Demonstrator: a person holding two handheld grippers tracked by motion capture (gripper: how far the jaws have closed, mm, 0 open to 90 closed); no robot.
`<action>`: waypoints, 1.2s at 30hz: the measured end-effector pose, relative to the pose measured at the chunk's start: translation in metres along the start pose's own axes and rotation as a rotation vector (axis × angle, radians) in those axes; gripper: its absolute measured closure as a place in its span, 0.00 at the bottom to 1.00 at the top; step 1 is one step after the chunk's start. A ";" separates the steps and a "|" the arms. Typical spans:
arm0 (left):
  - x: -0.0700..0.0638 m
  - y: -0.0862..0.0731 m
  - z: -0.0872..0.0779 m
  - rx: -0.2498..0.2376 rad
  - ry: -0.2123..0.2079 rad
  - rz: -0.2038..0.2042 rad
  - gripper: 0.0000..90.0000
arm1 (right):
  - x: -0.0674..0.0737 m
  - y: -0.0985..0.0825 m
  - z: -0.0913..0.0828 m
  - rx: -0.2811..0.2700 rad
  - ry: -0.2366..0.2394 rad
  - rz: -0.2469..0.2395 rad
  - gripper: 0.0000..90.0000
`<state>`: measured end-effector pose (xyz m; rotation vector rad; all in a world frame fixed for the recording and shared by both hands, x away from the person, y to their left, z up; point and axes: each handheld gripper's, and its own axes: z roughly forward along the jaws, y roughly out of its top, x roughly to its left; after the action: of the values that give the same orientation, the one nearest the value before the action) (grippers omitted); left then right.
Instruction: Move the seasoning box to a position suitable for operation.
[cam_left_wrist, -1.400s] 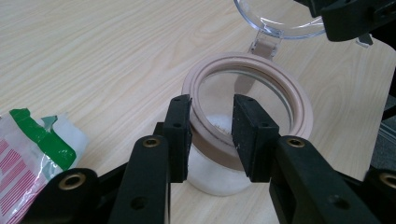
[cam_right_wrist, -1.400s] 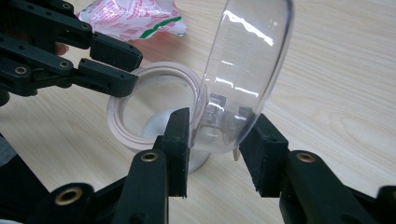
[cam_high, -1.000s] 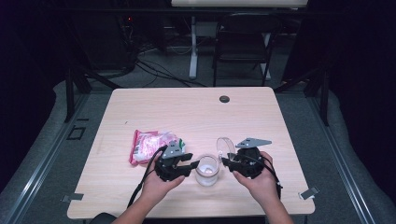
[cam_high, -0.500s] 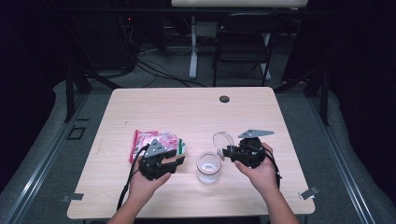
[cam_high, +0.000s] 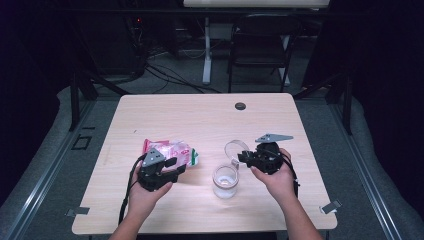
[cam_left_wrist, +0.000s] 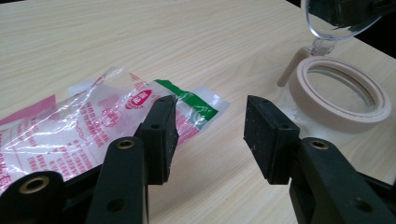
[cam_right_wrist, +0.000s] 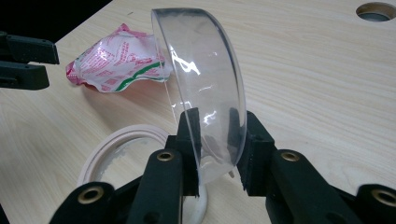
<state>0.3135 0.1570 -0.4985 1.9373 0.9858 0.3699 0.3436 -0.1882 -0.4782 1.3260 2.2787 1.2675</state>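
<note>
A clear jar (cam_high: 225, 182) with a beige rim (cam_left_wrist: 345, 100) stands near the table's front middle. Its clear domed flip lid (cam_high: 236, 149) stands up on its hinge. My right gripper (cam_high: 243, 157) has just been closing and its pads now press on the lid (cam_right_wrist: 205, 79) from both sides. A pink and white plastic bag (cam_high: 170, 149) with a green stripe lies flat left of the jar. My left gripper (cam_high: 180, 167) has just been opening. It (cam_left_wrist: 210, 135) is open beside the bag's (cam_left_wrist: 93, 126) green end, with only bare table between its jaws.
The pale wooden table (cam_high: 200, 120) has a round cable hole (cam_high: 240, 106) at its far middle. A dark chair (cam_high: 260, 45) and cables sit on the floor beyond the far edge. In the right gripper view the left gripper (cam_right_wrist: 28, 60) lies beyond the bag (cam_right_wrist: 121, 60).
My left gripper has drawn away from the jar to the left and now sits by the bag, jaws wider. The right gripper stays at the lid, jaws narrower.
</note>
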 end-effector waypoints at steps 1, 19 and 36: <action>0.001 0.000 0.000 0.001 0.003 -0.003 0.60 | 0.000 0.000 0.000 -0.001 0.002 -0.003 0.81; 0.018 0.003 0.000 -0.008 0.022 0.000 0.57 | 0.007 -0.002 -0.016 -0.030 -0.012 -0.033 0.63; 0.019 0.008 0.013 0.068 0.032 0.075 0.54 | 0.012 -0.003 -0.049 -0.073 -0.059 -0.023 0.60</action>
<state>0.3373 0.1615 -0.5012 2.0393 0.9595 0.4164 0.3082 -0.2071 -0.4482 1.2909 2.1807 1.2736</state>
